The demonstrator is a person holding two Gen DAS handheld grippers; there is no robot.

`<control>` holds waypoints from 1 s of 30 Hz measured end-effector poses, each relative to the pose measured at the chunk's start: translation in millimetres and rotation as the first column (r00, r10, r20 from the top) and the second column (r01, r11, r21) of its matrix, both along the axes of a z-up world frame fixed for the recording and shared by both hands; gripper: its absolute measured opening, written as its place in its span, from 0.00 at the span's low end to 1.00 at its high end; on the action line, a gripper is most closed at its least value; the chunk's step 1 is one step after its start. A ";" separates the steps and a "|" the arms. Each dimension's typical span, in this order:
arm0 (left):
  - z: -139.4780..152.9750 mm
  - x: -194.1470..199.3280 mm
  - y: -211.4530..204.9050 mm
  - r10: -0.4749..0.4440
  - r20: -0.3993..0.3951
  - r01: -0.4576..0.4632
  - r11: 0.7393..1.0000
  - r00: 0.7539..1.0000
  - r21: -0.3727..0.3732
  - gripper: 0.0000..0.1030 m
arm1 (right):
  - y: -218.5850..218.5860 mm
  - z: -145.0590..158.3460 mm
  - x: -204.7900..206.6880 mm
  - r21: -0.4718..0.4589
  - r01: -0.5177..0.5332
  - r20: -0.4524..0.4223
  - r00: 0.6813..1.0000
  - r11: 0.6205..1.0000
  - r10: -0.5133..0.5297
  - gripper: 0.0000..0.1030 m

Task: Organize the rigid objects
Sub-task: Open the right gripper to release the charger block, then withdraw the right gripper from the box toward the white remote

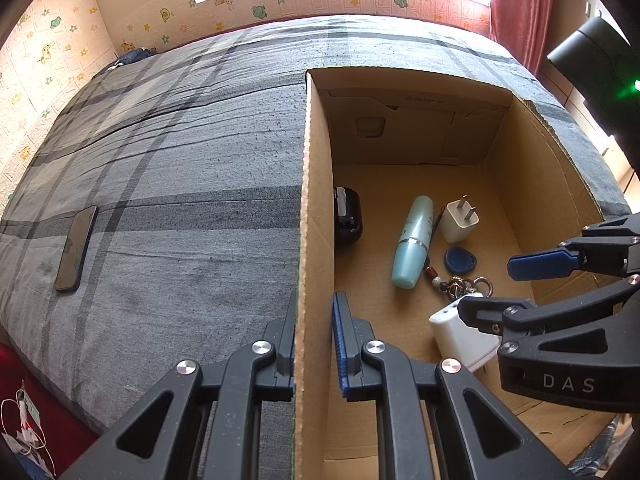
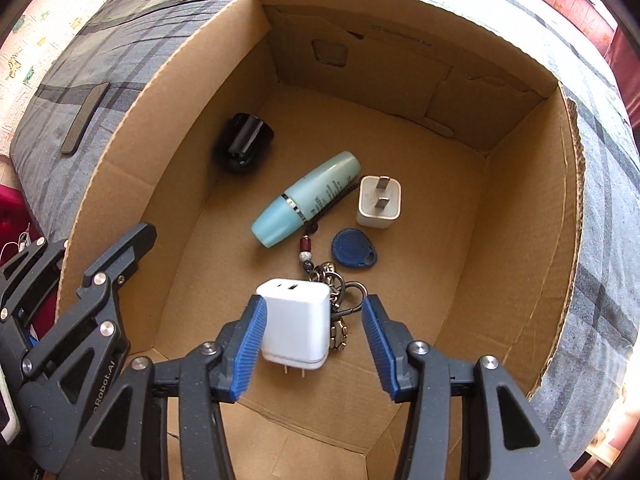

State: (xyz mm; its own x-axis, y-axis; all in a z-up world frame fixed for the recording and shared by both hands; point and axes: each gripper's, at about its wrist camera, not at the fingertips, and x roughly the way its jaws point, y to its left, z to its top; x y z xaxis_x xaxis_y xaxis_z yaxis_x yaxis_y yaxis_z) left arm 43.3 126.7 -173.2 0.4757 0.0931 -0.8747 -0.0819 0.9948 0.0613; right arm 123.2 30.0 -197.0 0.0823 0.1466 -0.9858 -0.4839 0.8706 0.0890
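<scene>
So the left gripper (image 1: pixel 314 344) is clamped shut on the near left wall of the cardboard box (image 1: pixel 316 208), one finger inside and one outside. That wall hides part of the black round gadget (image 1: pixel 347 216) in the left view; the right view shows more of it but it's blurry, can't tell what it is.

Right gripper (image 2: pixel 314 332) points down into the box with its jaws apart. The white charger (image 2: pixel 296 324) sits between them, touching the left pad, with a clear gap to the right one, so not pinched. Its prongs point toward the camera, and it covers part of the key bunch (image 2: pixel 340 292).

Further in: teal bottle (image 2: pixel 306 198), small white plug (image 2: pixel 378 202), blue key fob (image 2: pixel 354 254), all close together mid-floor. Back and right side of the box floor are bare, plenty of room there. A phone (image 1: pixel 76 248) lies well off on the bed (image 1: pixel 180 160).
</scene>
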 end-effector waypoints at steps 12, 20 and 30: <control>-0.2 -0.3 0.2 0.000 0.000 0.000 1.000 1.000 -0.001 0.14 | 3.0 33.8 0.3 0.017 0.005 0.086 0.996 1.000 -0.006 0.56; -0.5 -0.1 0.5 0.000 -0.001 0.000 1.000 1.000 0.000 0.14 | 0.6 58.4 -4.2 0.038 0.013 0.161 0.987 0.999 -0.019 0.82; 0.2 0.1 1.3 0.001 -0.003 -0.001 1.000 1.000 0.003 0.14 | -31.1 90.6 -3.8 0.044 0.070 0.221 0.972 0.997 -0.078 1.00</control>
